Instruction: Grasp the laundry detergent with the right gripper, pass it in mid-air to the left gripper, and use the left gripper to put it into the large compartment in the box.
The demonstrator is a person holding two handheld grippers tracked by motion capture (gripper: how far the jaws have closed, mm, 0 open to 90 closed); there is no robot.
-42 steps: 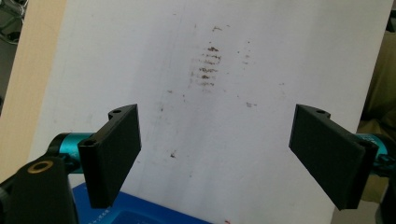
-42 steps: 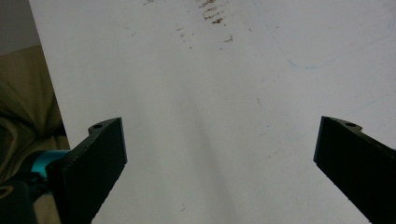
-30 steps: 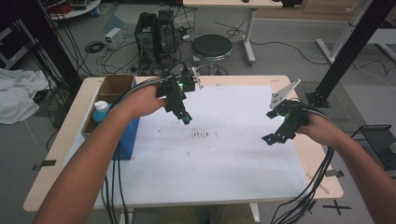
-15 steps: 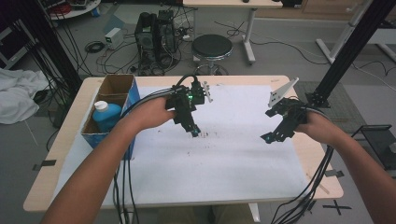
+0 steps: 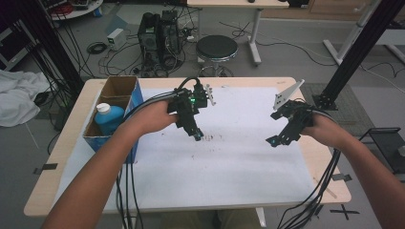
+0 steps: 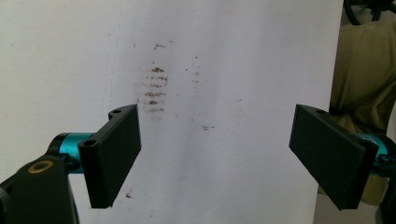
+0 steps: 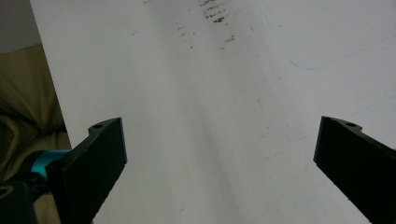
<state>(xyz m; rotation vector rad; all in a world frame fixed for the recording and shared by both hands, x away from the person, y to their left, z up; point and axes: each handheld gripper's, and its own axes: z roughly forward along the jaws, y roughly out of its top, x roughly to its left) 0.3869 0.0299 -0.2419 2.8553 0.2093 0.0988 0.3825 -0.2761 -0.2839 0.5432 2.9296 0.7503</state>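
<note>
Stain (image 5: 211, 137): a patch of short brown streaks with loose specks around it, on the white sheet (image 5: 229, 171), a little toward 12 o'clock from the sheet's middle. Judged: a thin residue, flat to the surface, no bulk, nothing for jaws to pinch. It would have to be rubbed or wiped, not lifted. Whether dry or tacky cannot be told. The sheet under it looks thin and light, lying flat; likely to slide or wrinkle if dragged on, so any pressure should go straight down, with the sheet held elsewhere. Left gripper (image 5: 197, 135) hovers with its tips just beside the stain, which sits at its 3 o'clock in the high view; whether the tips touch the sheet cannot be told. In the left gripper view the stain (image 6: 153, 88) lies at 11 o'clock from the left gripper (image 6: 215, 121), beyond the left-hand jaw's tip, not between the jaws. Jaws spread wide, nothing in them. Right gripper (image 5: 274, 140) is well apart, with the stain at its 9 o'clock in the high view; in the right gripper view the stain (image 7: 214, 14) is far out at 12 o'clock from the right gripper (image 7: 219, 128). Jaws spread wide too, bare sheet between them. At 9 o'clock on the table (image 5: 57, 157), a box (image 5: 117, 87) holds a blue bottle (image 5: 107, 118), white cap up, well apart from both grippers.
</note>
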